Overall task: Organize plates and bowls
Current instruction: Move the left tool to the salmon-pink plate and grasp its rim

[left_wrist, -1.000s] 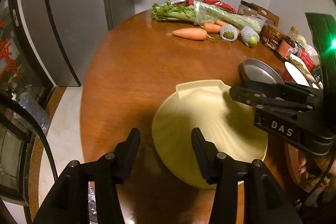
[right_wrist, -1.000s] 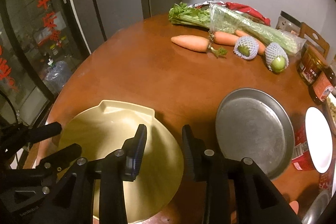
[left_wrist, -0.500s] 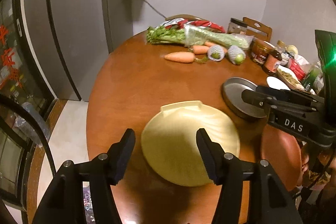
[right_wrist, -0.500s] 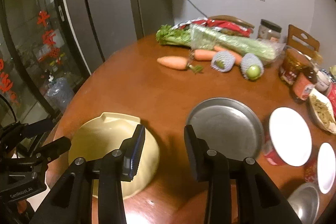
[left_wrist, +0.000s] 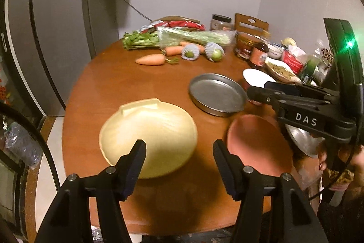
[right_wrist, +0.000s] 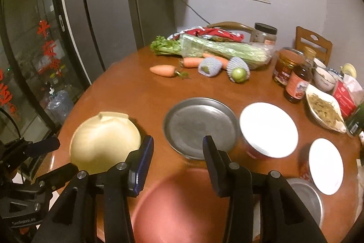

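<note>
**Between the jaws, nothing held: yellow shell plate lying free on the table**

Between the left gripper's point(left_wrist: 179, 165) jaws: only air, jaws apart, well above the table point(left_wrist: 127, 81). Right gripper point(right_wrist: 177, 156): jaws opening, likewise clamped on nothing.

Just beyond the left jaws: yellow shell-shaped plate point(left_wrist: 147, 136), flat on the wood near the table's near-left edge, ribbed across its face, squared tab at the far rim. Also visible low on the left from the right wrist point(right_wrist: 104, 140). Probably plastic or melamine: light, stiff, unlikely to break, but smooth and apt to slide on polished wood. Best hold judged to be a pinch on the thin rim, one pad over and one under, or on the squared tab, which offers a flatter bite.

Beside it to the right: reddish-pink plate point(left_wrist: 257, 142), blurred, right under the right jaws in the right-wrist view point(right_wrist: 182, 206). Material unclear.

Further out: round metal pan point(right_wrist: 200, 126), raised rim, stiff and slick, likely noisy if stacked carelessly. Then two red bowls with white insides point(right_wrist: 268, 129) point(right_wrist: 325, 165), possibly ceramic, so gentle setting-down advised. Another metal dish point(right_wrist: 304, 199) at the near right, half hidden.

At the far side: carrots point(right_wrist: 163, 70), bagged celery point(right_wrist: 218, 49), netted fruit point(right_wrist: 237, 72), jars and bottles point(right_wrist: 295, 83), well apart from the dishes.
</note>
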The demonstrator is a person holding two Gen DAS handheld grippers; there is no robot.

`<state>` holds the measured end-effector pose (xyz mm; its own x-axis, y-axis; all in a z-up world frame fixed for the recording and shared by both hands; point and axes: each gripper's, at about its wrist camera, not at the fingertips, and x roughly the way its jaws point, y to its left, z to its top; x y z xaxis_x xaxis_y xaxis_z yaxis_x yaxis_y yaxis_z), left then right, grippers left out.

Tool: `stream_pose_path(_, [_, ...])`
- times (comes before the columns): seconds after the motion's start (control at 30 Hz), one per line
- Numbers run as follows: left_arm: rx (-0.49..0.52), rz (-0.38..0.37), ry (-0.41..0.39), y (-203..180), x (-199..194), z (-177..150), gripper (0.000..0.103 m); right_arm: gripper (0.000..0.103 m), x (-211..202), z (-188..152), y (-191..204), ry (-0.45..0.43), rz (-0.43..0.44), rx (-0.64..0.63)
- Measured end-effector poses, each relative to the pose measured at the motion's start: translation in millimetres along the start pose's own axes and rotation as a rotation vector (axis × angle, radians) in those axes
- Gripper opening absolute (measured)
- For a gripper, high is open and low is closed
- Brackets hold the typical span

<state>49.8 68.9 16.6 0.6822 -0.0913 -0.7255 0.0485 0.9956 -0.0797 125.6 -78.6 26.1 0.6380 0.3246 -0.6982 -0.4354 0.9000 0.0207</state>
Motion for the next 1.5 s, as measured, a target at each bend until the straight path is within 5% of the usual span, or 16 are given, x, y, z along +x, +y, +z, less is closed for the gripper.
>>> stream_pose_path(0.7, [-0.049, -0.127, 0.203, -76.3, 36.6, -50.8, 0.061, 0.046, 1.8, -48.2, -45.4, 0.067, 0.025, -0.035])
stream_pose_path(1.13, [-0.009, -0.078, 0.230, -99.7, 55.0, -53.1, 0.061, 0.046, 37.3, -43.8, -56.1, 0.152, 0.010, -0.127])
stream_pose_path(1.5, [-0.015, -0.039, 0.240, -87.4, 69.5, -48.0, 0.027, 0.046, 57.0, -39.3, -53.7, 0.214, 0.060, -0.112])
